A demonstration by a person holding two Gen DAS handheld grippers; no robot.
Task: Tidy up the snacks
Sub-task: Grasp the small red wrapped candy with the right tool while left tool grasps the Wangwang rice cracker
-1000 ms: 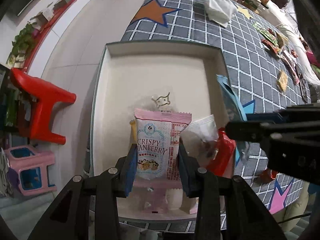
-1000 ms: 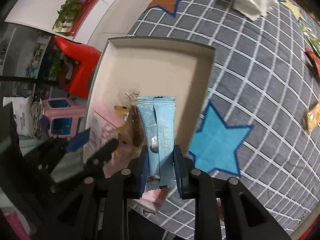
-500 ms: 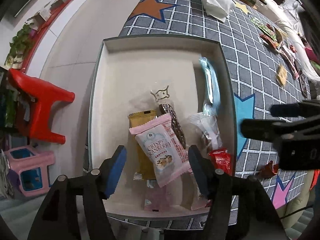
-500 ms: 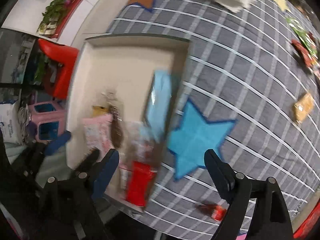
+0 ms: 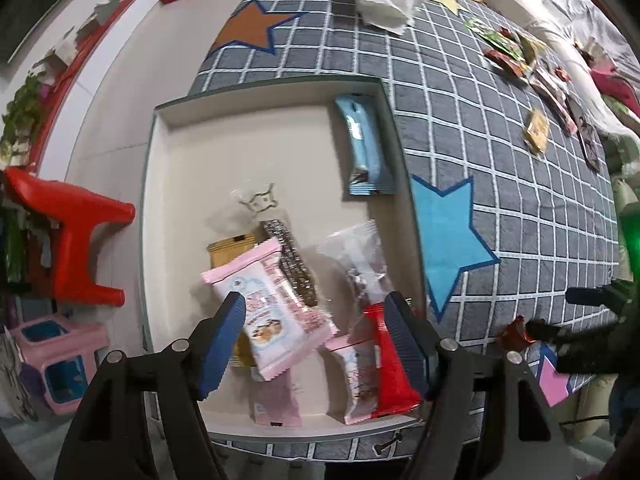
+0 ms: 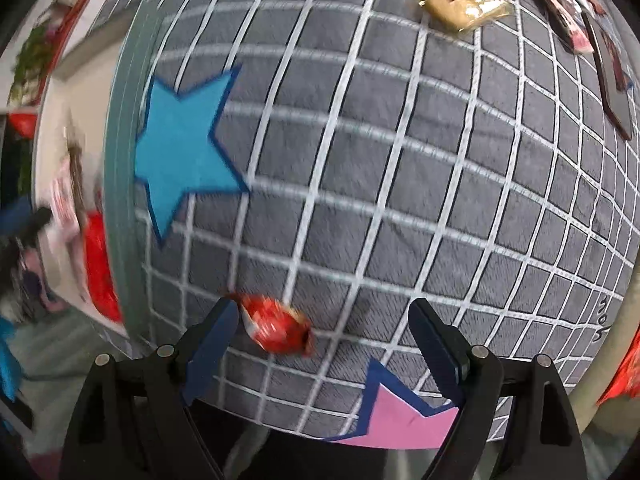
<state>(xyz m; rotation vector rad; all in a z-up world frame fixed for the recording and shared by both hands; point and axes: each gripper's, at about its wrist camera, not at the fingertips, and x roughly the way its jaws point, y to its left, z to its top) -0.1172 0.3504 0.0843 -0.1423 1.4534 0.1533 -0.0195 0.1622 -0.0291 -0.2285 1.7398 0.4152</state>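
Note:
A shallow cream tray [image 5: 276, 84] holds several snack packets. The pink cranberry packet [image 5: 272, 312] lies loose on them below my left gripper [image 5: 314, 304]; its jaws are opening and the pads do not touch it. A light blue packet [image 5: 364, 148] lies along the tray's right wall, and a red packet [image 5: 390, 368] lies at the near corner. My right gripper [image 6: 324, 312] stands open over the grey checked cloth [image 6: 400, 160], right of the tray. A small red wrapped candy [image 6: 276, 330] lies on the cloth between its fingers, close to the left finger.
A red stool [image 5: 76, 240] and a pink stool [image 5: 60, 360] stand on the floor left of the tray. A yellow packet [image 6: 464, 0] and several dark packets lie farther off on the cloth. White tissue [image 5: 384, 0] sits at the far end.
My left jaws spread and the pink packet dropped onto the pile. My right gripper let the blue packet go into the tray and swung right over the cloth to the red candy.

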